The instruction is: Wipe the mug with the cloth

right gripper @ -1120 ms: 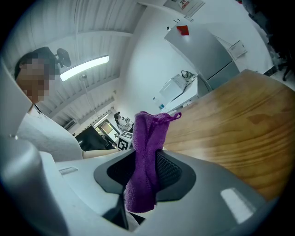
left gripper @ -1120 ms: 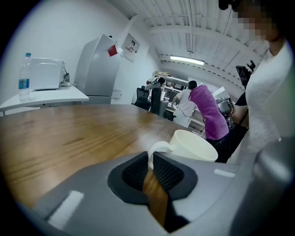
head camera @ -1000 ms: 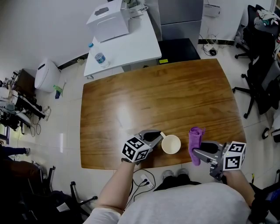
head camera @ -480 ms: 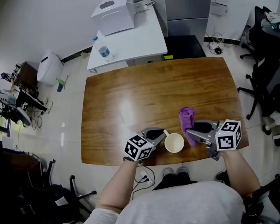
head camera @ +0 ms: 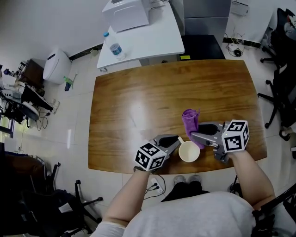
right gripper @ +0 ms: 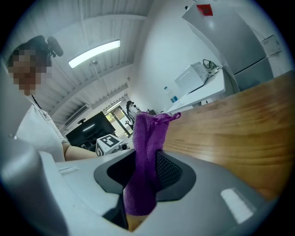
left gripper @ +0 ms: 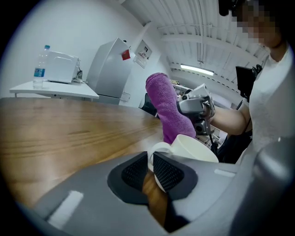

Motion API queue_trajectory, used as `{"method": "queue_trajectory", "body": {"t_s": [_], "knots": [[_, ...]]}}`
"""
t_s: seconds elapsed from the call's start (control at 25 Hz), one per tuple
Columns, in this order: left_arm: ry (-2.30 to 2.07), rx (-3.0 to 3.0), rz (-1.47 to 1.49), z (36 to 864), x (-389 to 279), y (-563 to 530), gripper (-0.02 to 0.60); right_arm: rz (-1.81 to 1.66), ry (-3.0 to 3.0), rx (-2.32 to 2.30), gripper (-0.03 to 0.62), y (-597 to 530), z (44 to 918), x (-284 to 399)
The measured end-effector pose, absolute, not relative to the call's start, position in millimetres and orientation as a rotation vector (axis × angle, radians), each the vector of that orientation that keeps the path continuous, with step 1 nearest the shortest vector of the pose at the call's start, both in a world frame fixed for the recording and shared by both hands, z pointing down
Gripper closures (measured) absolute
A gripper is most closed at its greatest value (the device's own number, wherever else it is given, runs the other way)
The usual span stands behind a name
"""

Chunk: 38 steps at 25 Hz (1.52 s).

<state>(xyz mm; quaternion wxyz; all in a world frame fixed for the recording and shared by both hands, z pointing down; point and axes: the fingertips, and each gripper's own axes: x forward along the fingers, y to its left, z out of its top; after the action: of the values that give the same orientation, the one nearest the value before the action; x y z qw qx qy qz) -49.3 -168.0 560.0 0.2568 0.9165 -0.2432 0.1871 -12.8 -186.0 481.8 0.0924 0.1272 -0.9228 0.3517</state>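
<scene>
White mug point(head camera: 189, 151) with handle point(left gripper: 156, 148) between left gripper's point(head camera: 175, 142) slightly opening jaws, purple cloth point(head camera: 189, 121) just beside mug, clamped in right gripper point(head camera: 196, 136).

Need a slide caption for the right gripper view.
Right gripper shut on a purple cloth, held over the wooden table.

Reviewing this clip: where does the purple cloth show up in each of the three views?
Head view: purple terry cloth right of centre, just beyond the white ceramic mug.
Left gripper view: cloth at centre, upright behind the mug.
Right gripper view: cloth low centre, clamped in the right gripper.
Shared landmark: the white box on the white side table.
</scene>
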Motion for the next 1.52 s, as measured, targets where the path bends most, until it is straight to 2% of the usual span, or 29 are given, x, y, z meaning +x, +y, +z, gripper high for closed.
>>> {"method": "queue_trajectory", "body": {"t_s": [0.36, 1.0, 1.52], "knots": [[-0.688, 2.46, 0.451, 561, -47, -169, 0.545, 1.185, -2.641, 0.304, 0.46, -180, 518, -20], [-0.713, 2.45, 0.444, 561, -43, -171, 0.545, 1.221, -2.421, 0.427, 0.461, -177, 575, -12], [-0.747, 2.455, 0.427, 562, -50, -169, 0.546, 1.386, -2.659, 0.602, 0.461, -160, 493, 37]]}}
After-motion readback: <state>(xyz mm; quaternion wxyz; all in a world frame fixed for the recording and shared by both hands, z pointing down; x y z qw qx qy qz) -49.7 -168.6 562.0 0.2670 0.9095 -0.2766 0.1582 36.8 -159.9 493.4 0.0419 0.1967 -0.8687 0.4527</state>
